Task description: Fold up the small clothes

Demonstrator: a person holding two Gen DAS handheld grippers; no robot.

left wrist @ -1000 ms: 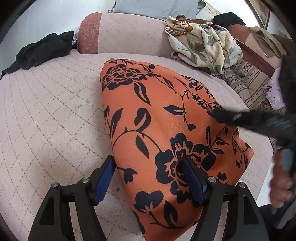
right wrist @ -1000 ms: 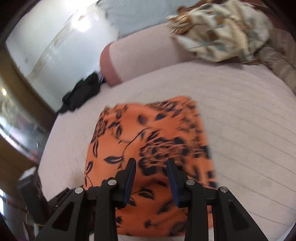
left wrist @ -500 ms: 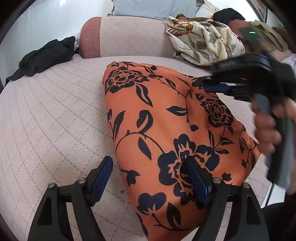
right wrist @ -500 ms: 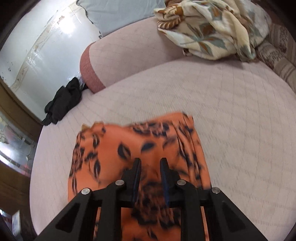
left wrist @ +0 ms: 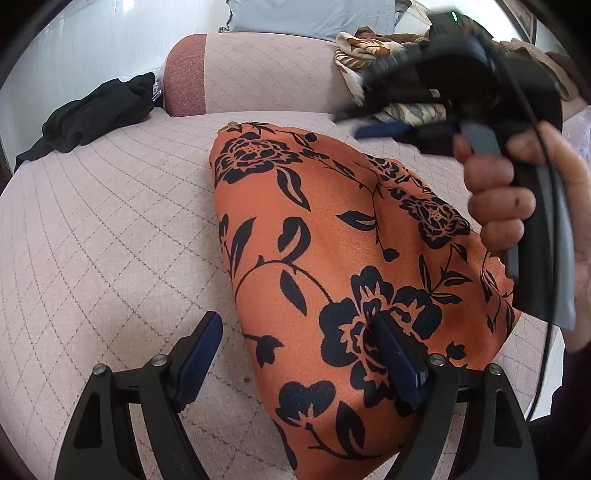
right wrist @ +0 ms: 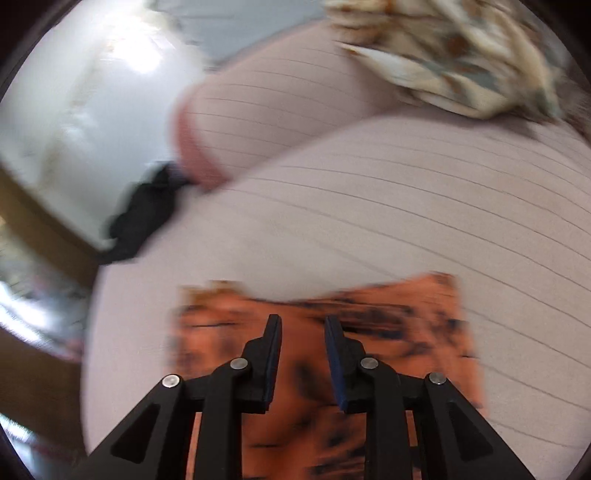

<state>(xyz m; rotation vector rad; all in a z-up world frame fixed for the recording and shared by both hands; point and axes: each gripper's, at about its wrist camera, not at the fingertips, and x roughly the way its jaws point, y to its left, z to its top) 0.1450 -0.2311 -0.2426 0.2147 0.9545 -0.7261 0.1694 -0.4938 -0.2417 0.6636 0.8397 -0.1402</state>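
Observation:
An orange garment with black flowers (left wrist: pixel 332 229) lies folded flat on the quilted pink bed (left wrist: pixel 110 240). My left gripper (left wrist: pixel 295 319) stands open and wide at the cloth's near left edge, one finger over bare bed and the other over the fabric. A hand (left wrist: pixel 498 199) holds my right gripper (left wrist: pixel 351 123) above the garment's far right part. In the blurred right wrist view, the right gripper (right wrist: pixel 302 320) hovers over the garment (right wrist: pixel 406 332). Its jaws are narrow and opening, with nothing between them.
A black garment (left wrist: pixel 92 118) lies at the bed's far left. A pink bolster (left wrist: pixel 258 74) runs along the back, with a blue-grey pillow (left wrist: pixel 314 14) behind it. A cream leaf-print cloth (right wrist: pixel 461 55) is heaped at the back right.
The right gripper travelled from the garment's near right side up and toward its far end, and its jaws narrowed. The left gripper stayed put, its jaws a little wider.

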